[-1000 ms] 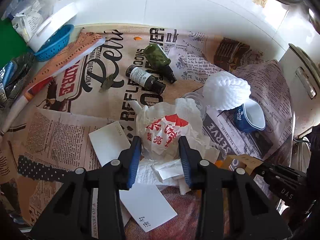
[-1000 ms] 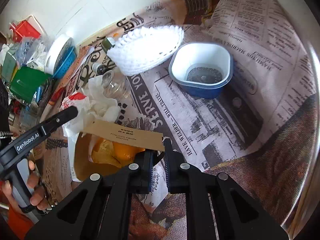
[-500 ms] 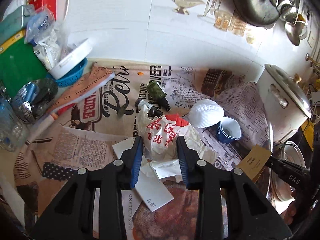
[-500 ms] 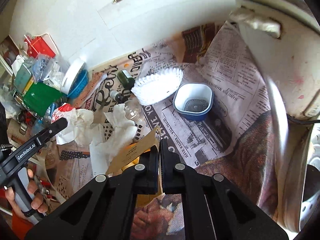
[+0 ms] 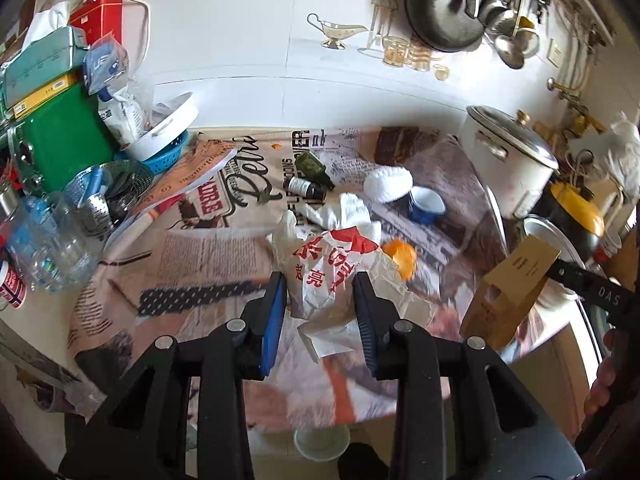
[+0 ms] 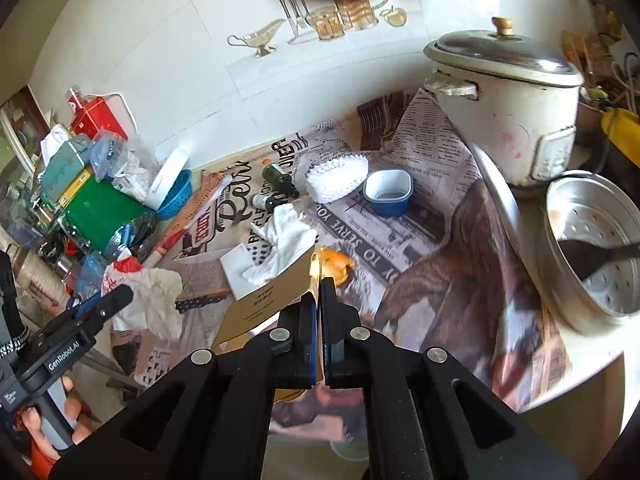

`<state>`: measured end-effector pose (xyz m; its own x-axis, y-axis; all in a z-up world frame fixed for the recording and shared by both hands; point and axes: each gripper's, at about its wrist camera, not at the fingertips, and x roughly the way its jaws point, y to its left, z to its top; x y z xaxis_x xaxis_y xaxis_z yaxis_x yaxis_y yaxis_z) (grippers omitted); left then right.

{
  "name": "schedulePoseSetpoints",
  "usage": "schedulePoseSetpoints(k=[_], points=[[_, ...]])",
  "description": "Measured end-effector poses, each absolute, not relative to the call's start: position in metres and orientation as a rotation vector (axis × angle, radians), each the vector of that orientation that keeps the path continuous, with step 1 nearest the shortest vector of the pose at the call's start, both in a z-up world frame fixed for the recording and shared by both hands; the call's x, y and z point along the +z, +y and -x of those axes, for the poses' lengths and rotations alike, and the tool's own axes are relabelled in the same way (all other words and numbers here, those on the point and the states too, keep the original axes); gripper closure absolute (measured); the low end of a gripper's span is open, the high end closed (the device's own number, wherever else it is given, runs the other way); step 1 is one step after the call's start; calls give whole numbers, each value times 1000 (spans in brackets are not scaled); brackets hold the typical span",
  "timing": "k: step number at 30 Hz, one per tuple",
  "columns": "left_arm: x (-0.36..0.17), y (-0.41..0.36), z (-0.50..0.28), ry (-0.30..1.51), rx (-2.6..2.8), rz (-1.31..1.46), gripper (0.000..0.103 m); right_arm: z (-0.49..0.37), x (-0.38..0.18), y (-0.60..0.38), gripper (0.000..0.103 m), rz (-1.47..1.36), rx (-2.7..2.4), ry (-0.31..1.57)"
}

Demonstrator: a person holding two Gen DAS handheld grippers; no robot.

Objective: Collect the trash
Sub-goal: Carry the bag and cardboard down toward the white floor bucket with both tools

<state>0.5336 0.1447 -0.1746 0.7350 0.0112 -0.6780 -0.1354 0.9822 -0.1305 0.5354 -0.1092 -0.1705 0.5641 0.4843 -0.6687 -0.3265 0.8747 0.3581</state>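
Brown kraft paper bag (image 6: 260, 304), pinched in the pressed-together right tool (image 6: 319, 312); crumpled red-and-white wrapper (image 5: 324, 276), gripped between the left tool (image 5: 320, 304) pads, both lifted above the table (image 6: 448, 280). Left to collect, apparently: white tissue wad (image 6: 286, 240), orange peel (image 6: 336, 266), white card (image 6: 236, 268).

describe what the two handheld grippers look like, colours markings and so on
Both are matte black plastic with angular, triangular cut-out linkages and silver round pivot bolts. The left gripper has blue pads on the inner faces of its fingers; the right gripper has the same blue lining. White lettering reads "GenRobot.AI" on the left gripper's side and "DAS" on the right's. No sleeves are visible.
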Motion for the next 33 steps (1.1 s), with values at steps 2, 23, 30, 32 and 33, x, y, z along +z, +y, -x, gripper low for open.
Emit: schedulePoseSetpoints(k=[2,23,30,32,33], points=[[-177,148,-509,745,65,169,70,-513,-172,-107,101,-212,464,838],[-294,114,-393,984,47,172,69,-394,-254,-97,101,-145,467,1026],[-388,91,-388,1054,109,228,69,-391,-332,-97,101,-64,514,1092],[-421,88,-387,1072,130,246,69,-392,-359,-97,101,-50,522,1116],[-436,87,-387,1082,140,252,69,-392,-375,-96,101,-39,522,1129]])
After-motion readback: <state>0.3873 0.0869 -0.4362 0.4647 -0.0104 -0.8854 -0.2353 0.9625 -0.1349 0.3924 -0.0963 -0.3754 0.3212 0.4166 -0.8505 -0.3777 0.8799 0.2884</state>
